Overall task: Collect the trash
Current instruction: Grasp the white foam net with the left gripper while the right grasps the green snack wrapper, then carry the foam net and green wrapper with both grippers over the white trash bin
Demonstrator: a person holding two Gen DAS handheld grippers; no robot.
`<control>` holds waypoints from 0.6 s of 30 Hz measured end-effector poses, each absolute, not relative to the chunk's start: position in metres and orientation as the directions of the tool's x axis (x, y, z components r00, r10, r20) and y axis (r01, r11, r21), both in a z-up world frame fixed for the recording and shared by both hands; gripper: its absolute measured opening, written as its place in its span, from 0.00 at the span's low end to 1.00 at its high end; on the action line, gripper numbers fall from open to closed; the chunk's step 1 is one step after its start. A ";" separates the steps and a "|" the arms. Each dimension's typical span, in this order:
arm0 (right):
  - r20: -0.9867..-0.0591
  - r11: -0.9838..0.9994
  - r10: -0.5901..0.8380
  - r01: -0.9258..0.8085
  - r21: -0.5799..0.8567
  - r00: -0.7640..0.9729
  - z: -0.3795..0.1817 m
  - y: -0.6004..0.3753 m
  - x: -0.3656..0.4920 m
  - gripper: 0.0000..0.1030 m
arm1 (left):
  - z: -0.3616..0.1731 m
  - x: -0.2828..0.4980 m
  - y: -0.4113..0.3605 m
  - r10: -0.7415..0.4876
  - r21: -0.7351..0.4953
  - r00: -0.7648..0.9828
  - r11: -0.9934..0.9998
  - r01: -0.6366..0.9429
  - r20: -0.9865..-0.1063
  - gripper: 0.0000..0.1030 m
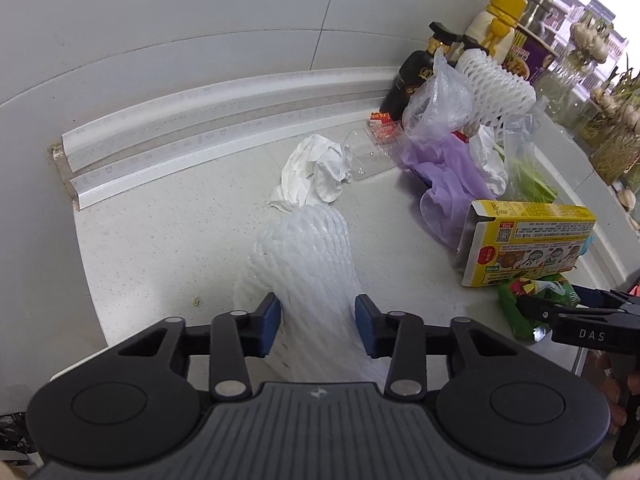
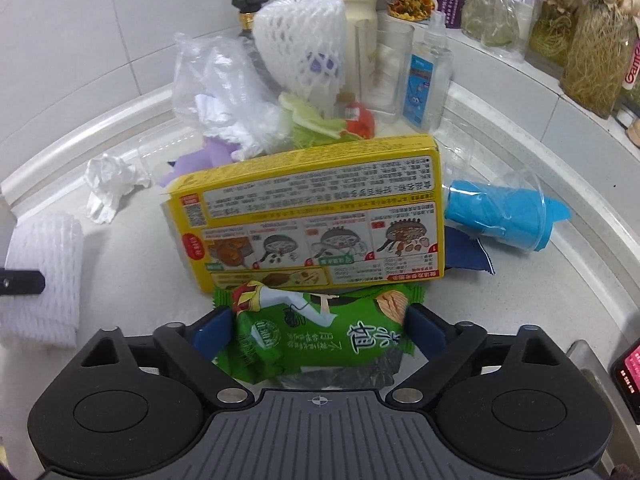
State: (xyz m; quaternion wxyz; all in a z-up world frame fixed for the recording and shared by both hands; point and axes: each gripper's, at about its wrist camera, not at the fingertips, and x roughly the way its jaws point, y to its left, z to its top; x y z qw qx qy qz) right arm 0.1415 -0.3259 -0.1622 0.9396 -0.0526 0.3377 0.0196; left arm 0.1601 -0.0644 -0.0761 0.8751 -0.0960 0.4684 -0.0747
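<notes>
A white foam net sleeve (image 1: 304, 256) lies on the pale counter (image 1: 160, 240). My left gripper (image 1: 318, 314) has closed on its near end, with a blue pad pressing each side. The same sleeve (image 2: 44, 248) appears at the left edge of the right wrist view. A green snack bag (image 2: 320, 332) lies crosswise in front of a yellow box (image 2: 312, 208). My right gripper (image 2: 320, 326) stands wide around the bag, its pads at the bag's two ends without squeezing it. In the left wrist view the bag (image 1: 516, 304) is at the right, by a black finger of the right gripper.
A crumpled white tissue (image 1: 316, 172), a clear plastic tray (image 1: 368, 156), purple plastic (image 1: 448, 176) and a second foam net (image 2: 304, 40) lie behind. A blue item in a clear cup (image 2: 496, 212) is right of the box. Bottles and jars line the back wall.
</notes>
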 end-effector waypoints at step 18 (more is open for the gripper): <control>-0.635 0.990 0.053 -0.123 -0.066 0.771 -0.142 -0.288 0.088 0.74 | -0.057 0.124 -0.025 -0.256 -0.320 0.597 0.948 0.000 -0.760 0.24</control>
